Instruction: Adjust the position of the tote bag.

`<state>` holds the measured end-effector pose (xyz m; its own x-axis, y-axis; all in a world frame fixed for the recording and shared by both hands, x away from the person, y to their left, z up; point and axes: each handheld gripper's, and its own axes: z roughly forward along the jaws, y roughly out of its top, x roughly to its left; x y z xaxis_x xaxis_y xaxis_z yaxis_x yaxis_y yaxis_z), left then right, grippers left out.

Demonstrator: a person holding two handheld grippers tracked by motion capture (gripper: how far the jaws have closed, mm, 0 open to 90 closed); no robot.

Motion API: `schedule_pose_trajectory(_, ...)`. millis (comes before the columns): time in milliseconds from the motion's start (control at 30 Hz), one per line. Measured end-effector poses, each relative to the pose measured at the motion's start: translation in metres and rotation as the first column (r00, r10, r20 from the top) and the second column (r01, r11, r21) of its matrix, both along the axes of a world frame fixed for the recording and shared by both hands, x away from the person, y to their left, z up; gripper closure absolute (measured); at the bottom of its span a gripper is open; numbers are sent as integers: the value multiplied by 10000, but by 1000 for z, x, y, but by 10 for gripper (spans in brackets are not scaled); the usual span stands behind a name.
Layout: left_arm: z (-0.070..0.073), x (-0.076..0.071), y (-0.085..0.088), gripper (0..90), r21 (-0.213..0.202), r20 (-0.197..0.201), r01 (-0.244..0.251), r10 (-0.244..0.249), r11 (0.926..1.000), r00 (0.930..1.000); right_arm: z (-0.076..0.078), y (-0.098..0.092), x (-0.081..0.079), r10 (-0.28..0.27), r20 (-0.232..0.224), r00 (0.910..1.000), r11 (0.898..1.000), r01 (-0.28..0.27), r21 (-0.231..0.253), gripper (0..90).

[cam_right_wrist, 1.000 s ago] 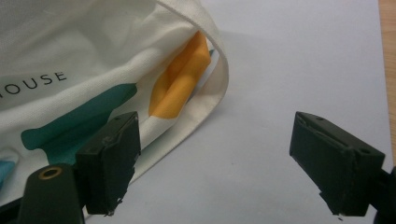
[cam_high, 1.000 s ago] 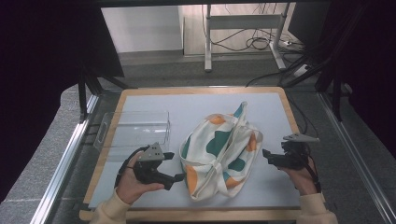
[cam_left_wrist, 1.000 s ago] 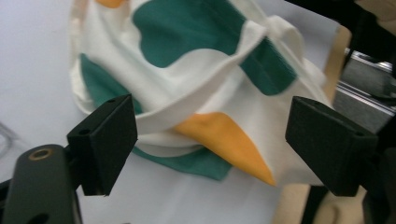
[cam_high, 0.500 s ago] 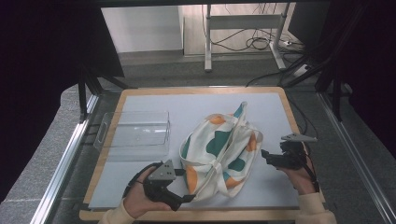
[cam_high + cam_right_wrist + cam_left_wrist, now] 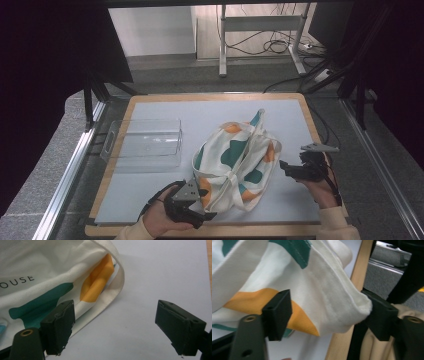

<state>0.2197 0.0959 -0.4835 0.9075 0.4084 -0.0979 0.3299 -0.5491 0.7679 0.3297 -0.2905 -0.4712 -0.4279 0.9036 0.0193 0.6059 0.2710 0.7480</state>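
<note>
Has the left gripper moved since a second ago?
Yes. The left gripper has slid away from the clear plastic bin toward the table's near wooden edge, to the cloth bag's near corner, its jaws closing around that fabric.

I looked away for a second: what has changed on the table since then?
The left tool dropped toward the near table edge, to the cloth bag's near corner; its jaws have just been closing around that fold, not yet pinching. The right tool, bag and clear bin stayed put.

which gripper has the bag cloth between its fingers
The left gripper: a fold of the cloth bag lies between its closing fingers. The right gripper is open over bare mat beside it.
</note>
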Motion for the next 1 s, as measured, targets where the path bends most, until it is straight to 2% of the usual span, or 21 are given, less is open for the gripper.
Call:
schedule_pose_trajectory(67,0,0,1,390,-47,28,63,-63,10000,10000,0,0,0,5,-5,10000,10000,-5,-11,165)
schedule_pose_trajectory(233,1,1,4,631,-255,-70,-76,74,9996,9999,0,1,0,-12,13,10000,10000,12,14,165)
schedule_pose_trajectory(333,1,4,8,713,-284,-199,-222,216,9993,9996,1,1,0,-22,19,10000,10000,22,85,165)
schedule_pose_trajectory(567,-1,8,11,746,-449,-529,-437,413,9980,9977,1,1,0,-37,27,10000,10000,37,91,165)
schedule_pose_trajectory(733,0,8,12,749,-468,-568,-479,452,9978,9974,1,2,0,12,60,10000,10000,-12,34,167)
schedule_pose_trajectory(1000,0,7,11,750,-459,-469,-487,466,9978,9978,11,2,0,125,322,9994,9994,-136,328,190)
